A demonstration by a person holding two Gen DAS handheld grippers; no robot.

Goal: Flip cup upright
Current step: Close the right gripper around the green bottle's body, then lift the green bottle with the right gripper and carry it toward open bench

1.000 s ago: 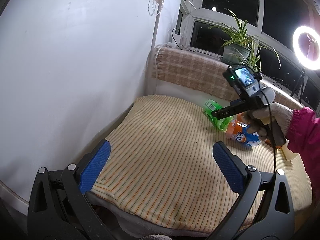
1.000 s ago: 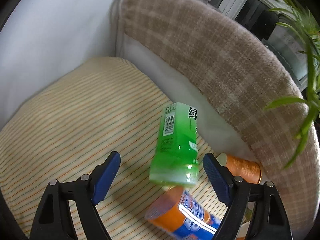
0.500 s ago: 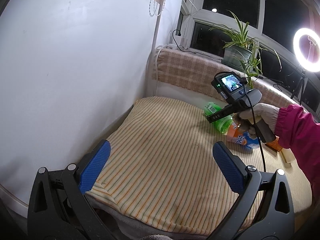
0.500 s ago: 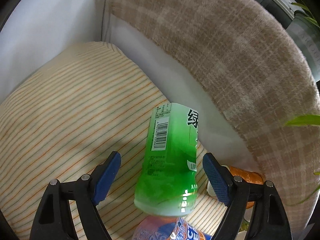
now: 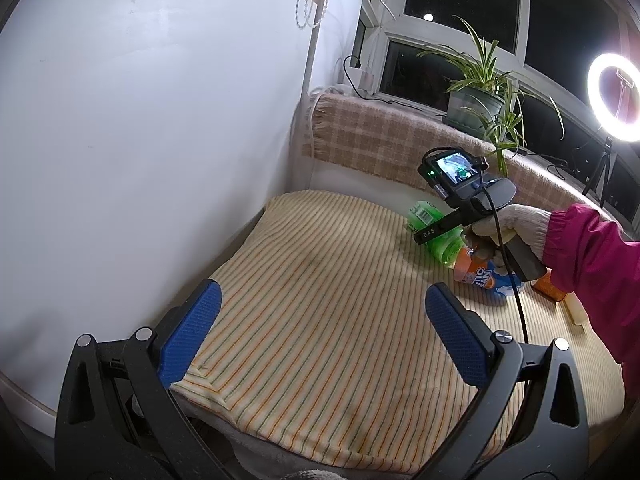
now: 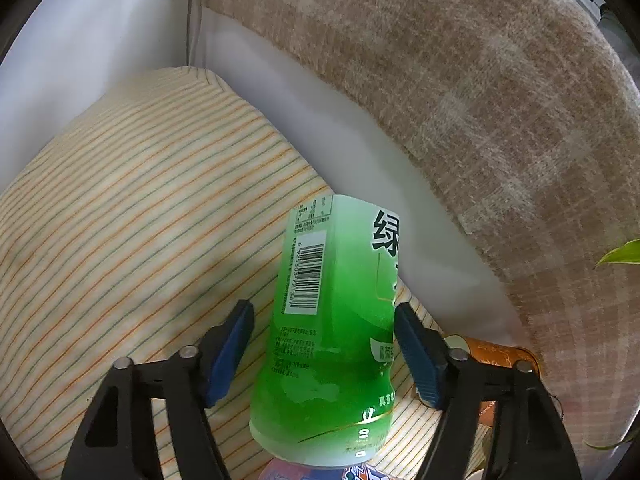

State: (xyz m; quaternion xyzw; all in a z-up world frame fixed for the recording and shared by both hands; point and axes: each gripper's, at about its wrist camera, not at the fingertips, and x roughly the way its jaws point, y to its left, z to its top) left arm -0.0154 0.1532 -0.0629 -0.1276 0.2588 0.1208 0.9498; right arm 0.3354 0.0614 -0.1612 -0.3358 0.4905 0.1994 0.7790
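A green cup (image 6: 332, 332) with a barcode label lies on its side on the striped cushion (image 6: 132, 216). My right gripper (image 6: 324, 352) straddles it. The right pad touches the cup's side and the left pad (image 6: 228, 354) stands a little off it. In the left wrist view the green cup (image 5: 434, 232) lies at the far right of the cushion, partly hidden by the right gripper tool (image 5: 468, 208) held in a gloved hand. My left gripper (image 5: 320, 344) is open and empty above the cushion's near edge.
An orange and blue cup (image 5: 482, 278) lies just in front of the green one. A small orange cup (image 6: 494, 356) lies behind the right finger. A plaid backrest (image 6: 460, 92) and white wall (image 5: 140, 140) border the cushion. A potted plant (image 5: 478, 100) and ring light (image 5: 616, 98) stand behind.
My right gripper has moved forward over the green cup and its jaws have narrowed around it. The left gripper has stayed still.
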